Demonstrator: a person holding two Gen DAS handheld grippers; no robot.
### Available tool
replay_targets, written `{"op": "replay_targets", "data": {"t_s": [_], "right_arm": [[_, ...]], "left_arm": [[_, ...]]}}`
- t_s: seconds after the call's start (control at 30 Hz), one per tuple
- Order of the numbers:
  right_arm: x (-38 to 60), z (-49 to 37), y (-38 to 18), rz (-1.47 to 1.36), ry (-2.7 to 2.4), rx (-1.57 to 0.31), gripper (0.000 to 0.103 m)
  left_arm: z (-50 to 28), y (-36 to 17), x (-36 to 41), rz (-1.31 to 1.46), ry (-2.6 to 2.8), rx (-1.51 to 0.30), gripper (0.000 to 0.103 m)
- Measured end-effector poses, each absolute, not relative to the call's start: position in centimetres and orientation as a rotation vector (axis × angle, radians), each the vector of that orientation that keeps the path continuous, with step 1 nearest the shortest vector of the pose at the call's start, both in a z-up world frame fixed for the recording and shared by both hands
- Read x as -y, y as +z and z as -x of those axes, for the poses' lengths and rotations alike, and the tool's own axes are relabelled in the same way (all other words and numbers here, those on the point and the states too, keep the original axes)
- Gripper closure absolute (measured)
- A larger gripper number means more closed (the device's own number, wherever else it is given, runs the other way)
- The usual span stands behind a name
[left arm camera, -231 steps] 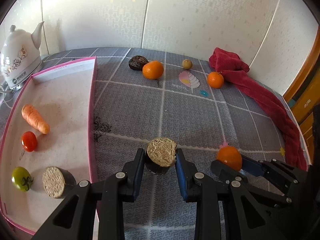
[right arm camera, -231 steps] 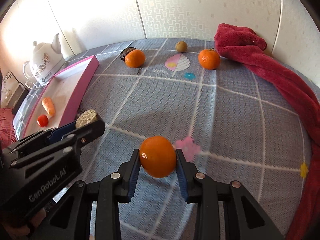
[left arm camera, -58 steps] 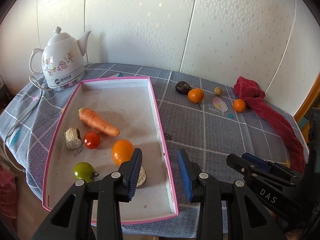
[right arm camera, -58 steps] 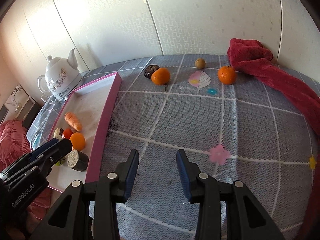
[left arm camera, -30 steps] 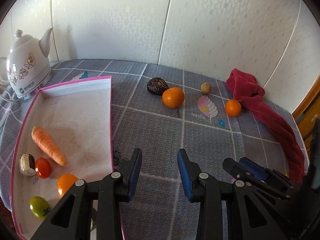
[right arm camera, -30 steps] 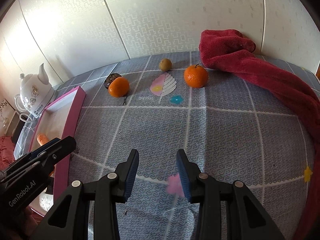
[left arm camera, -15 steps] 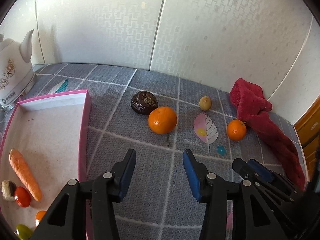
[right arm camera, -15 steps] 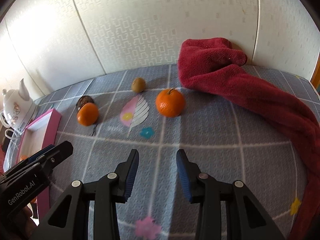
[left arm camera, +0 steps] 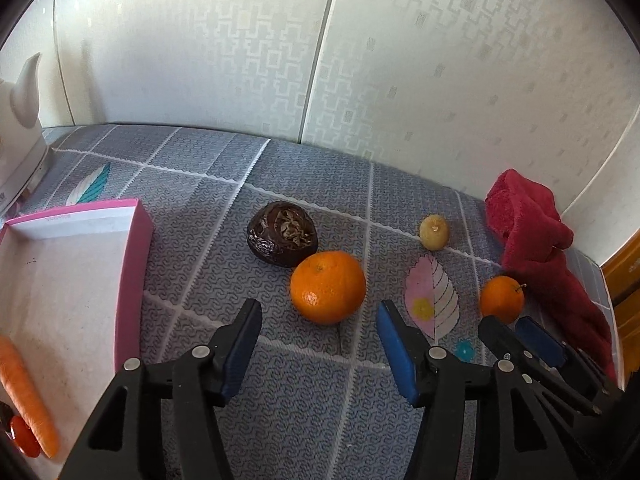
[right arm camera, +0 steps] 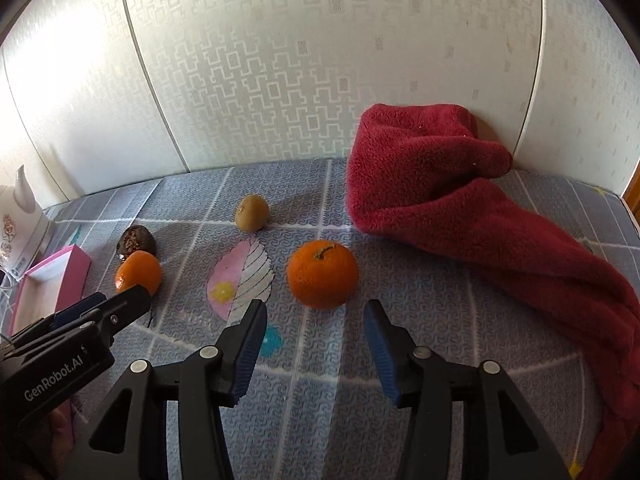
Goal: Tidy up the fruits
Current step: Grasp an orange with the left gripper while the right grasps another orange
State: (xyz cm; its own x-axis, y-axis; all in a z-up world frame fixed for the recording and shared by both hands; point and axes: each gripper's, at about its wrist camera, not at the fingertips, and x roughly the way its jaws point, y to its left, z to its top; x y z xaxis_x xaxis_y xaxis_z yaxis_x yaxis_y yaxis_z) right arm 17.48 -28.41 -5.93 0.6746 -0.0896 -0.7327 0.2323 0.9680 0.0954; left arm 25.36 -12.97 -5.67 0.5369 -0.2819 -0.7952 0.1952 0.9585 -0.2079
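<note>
1. Two grippers worked over a grey patterned cloth. The left gripper pointed down at one orange, its jaws opening, nothing pressed between the blue pads; the fruit lay just beyond the tips, at 12 o'clock.
2. The right gripper faced a second orange, also at 12 o'clock, jaws likewise opening and bare of any load.
3. Two oranges in all lay loose on the cloth, well apart, with a printed leaf between them.
4. One dark wrinkled fruit sat touching or just beside the left-hand orange, at its 11 o'clock.
5. One small yellow-brown fruit rested at 12 o'clock from the leaf.
6. One pink tray stood at 9 o'clock in the left wrist view; inside it showed one carrot and one tomato, touching or nearly so, at the frame's edge.
7. One red towel lay bunched at 2 o'clock from the right-hand orange, trailing along the cloth's edge.
8. One white kettle stood at 10 o'clock, partly cut off.
</note>
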Motion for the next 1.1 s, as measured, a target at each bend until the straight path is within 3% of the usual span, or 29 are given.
{"op": "replay_targets", "data": {"t_s": [0.33,0.5,0.53,0.6,1.1], "right_arm": [[28.6,-18.9,-6.1,-0.179,-0.192,-0.798,0.052],[28.5,-19.7,-6.4,-0.160,-0.187,-0.787,0.052],[28.4,-19.7,-6.5,-0.149,-0.185,-0.785,0.052],[28.2,-19.8,-6.6,-0.132,-0.185,-0.781,0.063],[27.0,-16.1,-7.0,-0.210,-0.072,-0.861,0.064]], "left_arm": [[-26.7,-6.4,13.8,0.091,-0.295,-0.956,0.045],[-27.1,-6.6,13.8,0.082,-0.299,-0.935,0.063],[-27.0,-6.5,13.8,0.076,-0.301,-0.933,0.064],[-26.8,-6.5,13.8,0.064,-0.309,-0.926,0.065],[-18.6,-6.4,12.3,0.056,-0.382,-0.942,0.066]]}}
